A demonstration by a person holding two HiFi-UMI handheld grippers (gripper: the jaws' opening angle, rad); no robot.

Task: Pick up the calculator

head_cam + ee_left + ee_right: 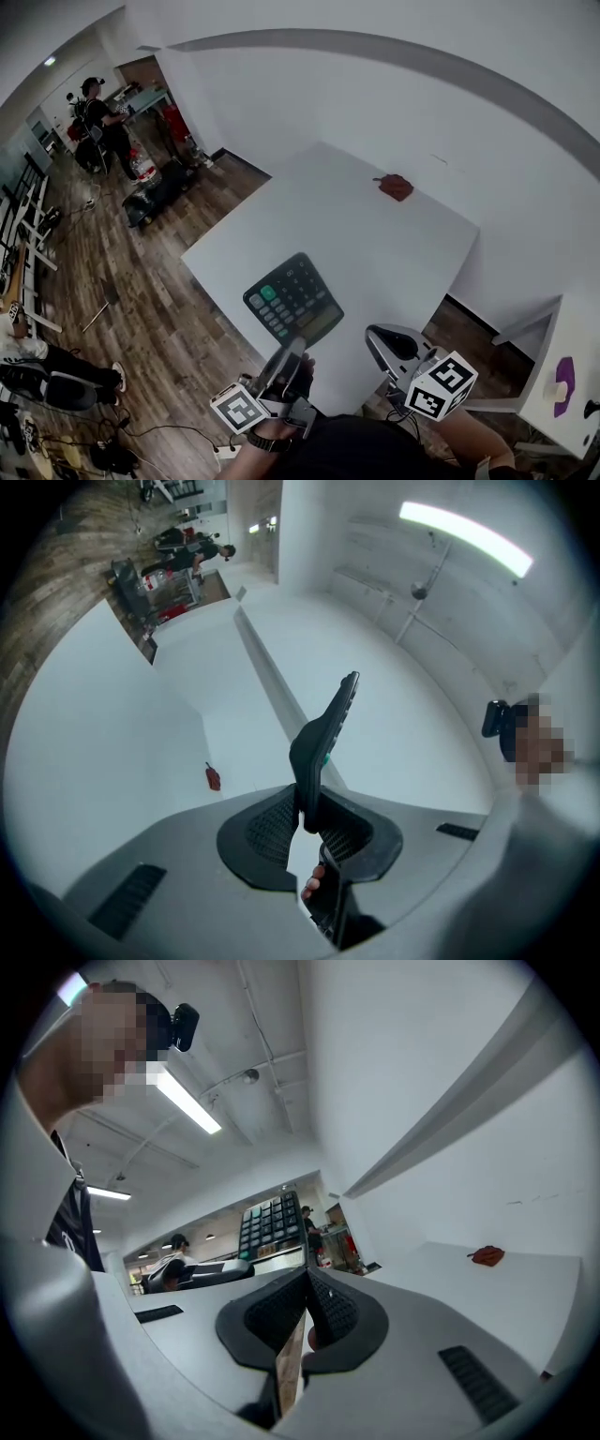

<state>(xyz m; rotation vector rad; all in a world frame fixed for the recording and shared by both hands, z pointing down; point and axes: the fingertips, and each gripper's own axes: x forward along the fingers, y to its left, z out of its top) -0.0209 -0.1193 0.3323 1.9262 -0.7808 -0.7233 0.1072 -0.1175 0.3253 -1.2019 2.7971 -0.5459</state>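
A dark calculator (293, 299) with grey keys and one green key hangs in the air over the near edge of the white table (281, 220). My left gripper (294, 351) is shut on its lower end. In the left gripper view the calculator (323, 742) stands edge-on, rising from between the two pads (267, 827). My right gripper (384, 349) hovers to the right of it, apart from it, its jaws shut with nothing between them. In the right gripper view the calculator (272, 1219) shows its keys, up and to the left of the right gripper (307, 1283).
A small red object (396, 187) lies at the table's far right. White walls stand behind the table. A white cabinet (553, 370) is at the right. Wood floor, cables and a person (101, 122) are off to the left.
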